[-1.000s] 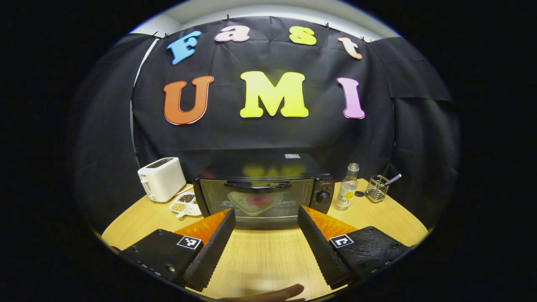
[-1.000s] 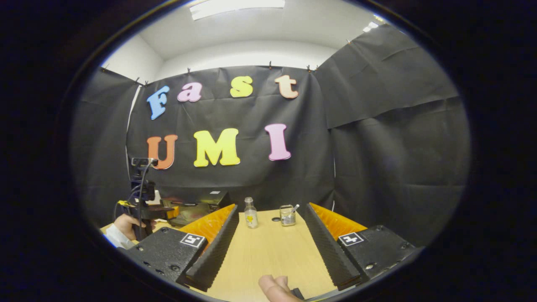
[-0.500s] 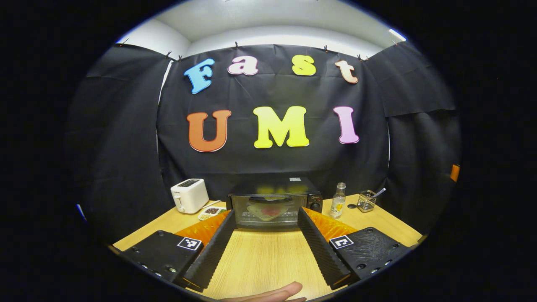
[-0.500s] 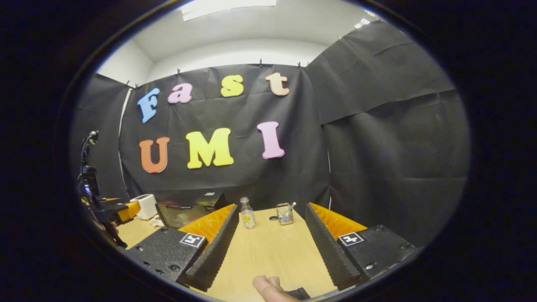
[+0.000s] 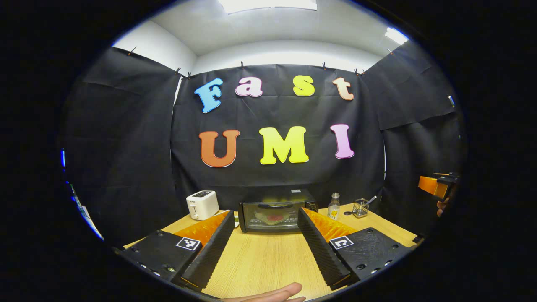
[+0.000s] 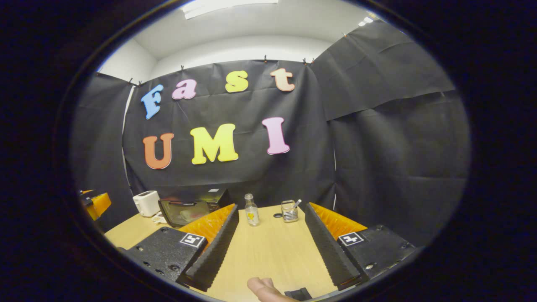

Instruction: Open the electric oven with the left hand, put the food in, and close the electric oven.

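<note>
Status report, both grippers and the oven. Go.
Left gripper and right gripper: jaws open, holding nothing. Electric oven door shut, food on a plate inside. Bare table between left gripper and oven.

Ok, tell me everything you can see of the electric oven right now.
The electric oven is a small dark countertop box with a glass door and a curved bar handle across the door's top. The door is shut. Through the glass, a pale dish with something red on it sits inside. It stands upright at the far side of the wooden table, between the white toaster and the small bottle. Neither set of tongs touches it.
</note>
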A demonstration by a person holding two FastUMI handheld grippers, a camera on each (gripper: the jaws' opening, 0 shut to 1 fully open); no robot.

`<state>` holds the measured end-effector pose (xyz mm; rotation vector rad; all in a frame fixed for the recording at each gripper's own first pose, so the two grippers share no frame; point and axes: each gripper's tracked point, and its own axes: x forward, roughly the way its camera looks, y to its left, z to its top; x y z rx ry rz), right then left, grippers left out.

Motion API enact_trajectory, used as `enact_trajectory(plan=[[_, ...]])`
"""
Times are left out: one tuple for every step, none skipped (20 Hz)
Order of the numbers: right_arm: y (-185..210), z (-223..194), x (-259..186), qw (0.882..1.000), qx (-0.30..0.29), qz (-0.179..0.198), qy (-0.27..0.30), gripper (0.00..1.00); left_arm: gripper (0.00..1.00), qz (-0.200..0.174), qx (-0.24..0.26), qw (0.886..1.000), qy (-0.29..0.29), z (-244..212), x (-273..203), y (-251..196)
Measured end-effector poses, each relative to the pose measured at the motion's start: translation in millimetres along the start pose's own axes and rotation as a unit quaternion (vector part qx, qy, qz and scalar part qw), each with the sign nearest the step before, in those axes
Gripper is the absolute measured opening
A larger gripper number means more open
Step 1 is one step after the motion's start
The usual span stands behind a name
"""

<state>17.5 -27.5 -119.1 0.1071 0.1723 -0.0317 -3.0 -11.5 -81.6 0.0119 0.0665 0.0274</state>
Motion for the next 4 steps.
enact_trajectory(plan=[[0,3,-1,1.0,-0.008,-0.002,-0.003,1.0,0.95,-0.001,0.002,1.0,0.0,4,-2,1],[0,8,-2,1.0,-0.017,-0.006,-0.007,0.96,0.95,-0.002,0.003,1.0,-0.001,6,-3,0],[1,12,-5,1.0,-0.026,-0.012,-0.01,0.96,0.95,-0.002,0.002,1.0,-0.001,8,-4,-1],[3,18,-7,0.999,-0.034,-0.016,-0.016,0.95,0.95,-0.002,-0.003,1.0,-0.002,11,-4,-1]])
